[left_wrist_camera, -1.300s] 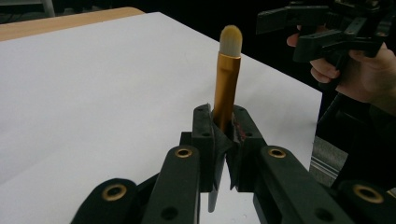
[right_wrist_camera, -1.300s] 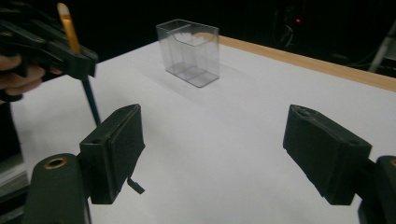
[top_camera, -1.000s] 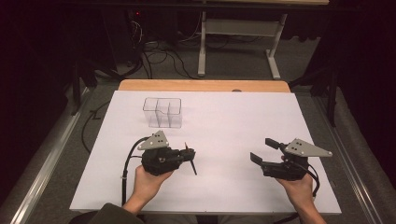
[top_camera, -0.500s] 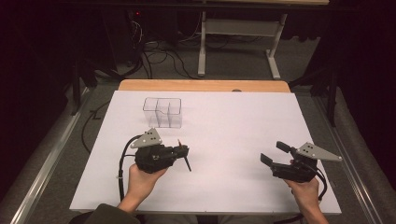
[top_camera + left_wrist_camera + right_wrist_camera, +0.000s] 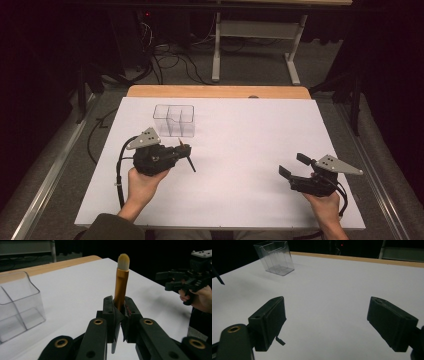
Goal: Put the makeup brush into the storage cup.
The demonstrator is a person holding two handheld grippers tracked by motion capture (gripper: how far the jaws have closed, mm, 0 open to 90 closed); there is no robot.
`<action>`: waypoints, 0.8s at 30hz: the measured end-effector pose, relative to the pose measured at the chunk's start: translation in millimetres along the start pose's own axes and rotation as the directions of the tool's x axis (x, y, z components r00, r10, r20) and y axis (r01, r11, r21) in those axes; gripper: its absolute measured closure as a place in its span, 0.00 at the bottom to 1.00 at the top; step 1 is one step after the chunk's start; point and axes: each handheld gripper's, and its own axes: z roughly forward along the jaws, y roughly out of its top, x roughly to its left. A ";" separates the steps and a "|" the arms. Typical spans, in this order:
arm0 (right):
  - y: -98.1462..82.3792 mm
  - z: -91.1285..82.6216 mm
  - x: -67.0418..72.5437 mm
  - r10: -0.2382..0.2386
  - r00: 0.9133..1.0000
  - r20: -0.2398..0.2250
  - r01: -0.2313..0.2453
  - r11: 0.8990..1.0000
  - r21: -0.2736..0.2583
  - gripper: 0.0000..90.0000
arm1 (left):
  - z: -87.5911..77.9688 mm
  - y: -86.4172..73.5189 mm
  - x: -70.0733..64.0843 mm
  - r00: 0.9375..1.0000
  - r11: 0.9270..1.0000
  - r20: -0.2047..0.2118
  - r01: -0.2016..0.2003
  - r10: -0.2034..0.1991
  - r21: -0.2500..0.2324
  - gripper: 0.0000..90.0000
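My left gripper [image 5: 119, 315] pinching a gold-handled brush [image 5: 121, 285], soft tan bristles, clear plastic divided box [image 5: 174, 120] just beyond, right gripper [image 5: 327, 323] wide open over white table [image 5: 250, 150]

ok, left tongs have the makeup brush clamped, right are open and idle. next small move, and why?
Probably carry the left tongs toward the clear divided organizer just beyond them. They are shut on the makeup brush, the organizer's compartments look empty, and the open right tongs hold nothing, well off to the side.
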 end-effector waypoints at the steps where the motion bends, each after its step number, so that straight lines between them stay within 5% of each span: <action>1: 0.1 0.0 0.4 -0.005 1.000 0.002 0.005 1.000 0.000 0.18 | 0.3 2.5 1.3 1.000 1.000 -0.006 -0.001 0.001 -0.005 0.91; 24: -0.3 0.8 0.4 0.003 1.000 0.024 -0.003 1.000 0.003 0.19 | 10.0 41.1 23.3 0.994 0.998 -0.102 -0.044 0.039 -0.047 0.91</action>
